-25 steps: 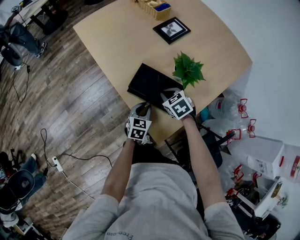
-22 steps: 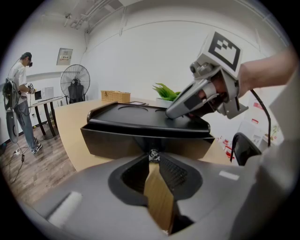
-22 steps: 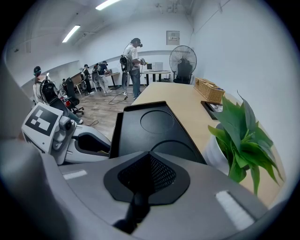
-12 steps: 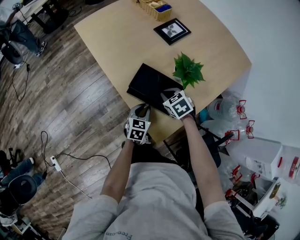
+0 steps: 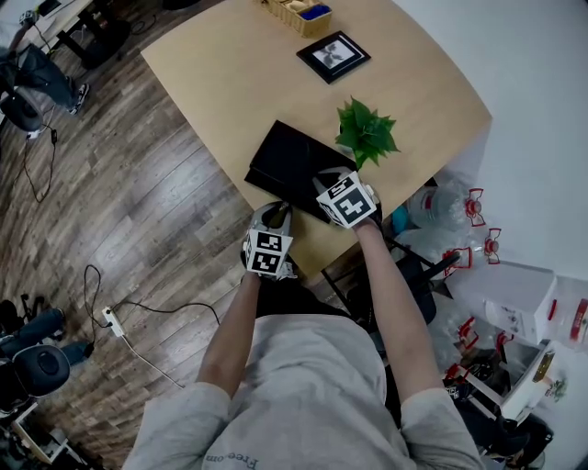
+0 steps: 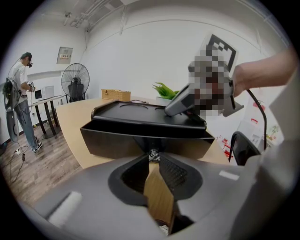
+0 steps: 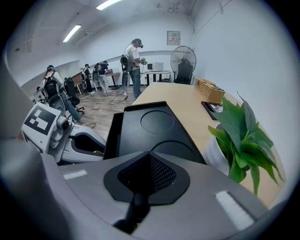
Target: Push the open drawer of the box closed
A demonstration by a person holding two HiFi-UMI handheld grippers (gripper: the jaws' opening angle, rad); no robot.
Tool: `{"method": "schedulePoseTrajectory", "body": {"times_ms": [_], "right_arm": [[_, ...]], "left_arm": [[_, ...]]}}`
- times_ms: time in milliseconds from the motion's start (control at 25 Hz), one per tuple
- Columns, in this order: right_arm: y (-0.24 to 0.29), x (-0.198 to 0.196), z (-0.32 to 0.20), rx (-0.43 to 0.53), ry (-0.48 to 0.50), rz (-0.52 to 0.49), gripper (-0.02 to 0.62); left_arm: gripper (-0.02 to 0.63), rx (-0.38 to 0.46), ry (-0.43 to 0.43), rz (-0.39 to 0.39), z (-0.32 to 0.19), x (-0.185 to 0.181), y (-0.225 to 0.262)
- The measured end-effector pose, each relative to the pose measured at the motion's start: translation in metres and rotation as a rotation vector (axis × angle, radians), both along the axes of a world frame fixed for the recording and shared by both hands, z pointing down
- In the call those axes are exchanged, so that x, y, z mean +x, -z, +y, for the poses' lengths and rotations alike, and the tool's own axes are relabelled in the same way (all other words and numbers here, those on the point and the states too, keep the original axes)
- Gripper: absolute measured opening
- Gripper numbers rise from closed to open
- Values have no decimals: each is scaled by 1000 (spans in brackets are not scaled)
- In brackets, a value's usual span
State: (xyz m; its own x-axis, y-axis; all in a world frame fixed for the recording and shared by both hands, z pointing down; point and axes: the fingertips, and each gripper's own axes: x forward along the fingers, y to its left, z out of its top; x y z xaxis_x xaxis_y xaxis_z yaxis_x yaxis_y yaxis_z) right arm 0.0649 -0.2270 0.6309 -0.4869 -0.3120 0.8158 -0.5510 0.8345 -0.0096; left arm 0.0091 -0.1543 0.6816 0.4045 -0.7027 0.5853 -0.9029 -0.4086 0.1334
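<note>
A flat black box [image 5: 292, 163] lies at the near edge of the wooden table [image 5: 230, 73]. Its drawer [image 6: 140, 140] stands pulled out a little toward me, front panel facing my left gripper. The left gripper [image 6: 153, 157] is shut, its tips right at the middle of the drawer front; in the head view the left gripper [image 5: 277, 217] sits just off the table edge. My right gripper [image 7: 149, 155] is shut and rests on the box lid [image 7: 157, 122]; the head view shows the right gripper [image 5: 329, 182] over the lid's near right corner.
A potted green plant [image 5: 366, 133] stands right beside the box on the right. A framed picture [image 5: 333, 57] and a wicker basket [image 5: 296, 14] sit farther back. A black chair [image 5: 409, 266] is under the table edge; cables lie on the floor [image 5: 110, 317].
Both grippers hold almost the same places at the box; the left one has edged slightly toward the drawer. The drawer's opening looks unchanged.
</note>
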Motion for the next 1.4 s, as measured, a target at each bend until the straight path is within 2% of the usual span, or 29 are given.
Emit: {"method": "schedulePoseTrajectory", "body": {"times_ms": [680,1400], "right_arm": [[-1,2,-1,-5,-2,-1,0],[1,2,0,-14,-6,-3,0]], "left_arm": [[123,-47,-3,-15,17,-2,-4],[123,-41,-1,-10,23,-4,-4]]}}
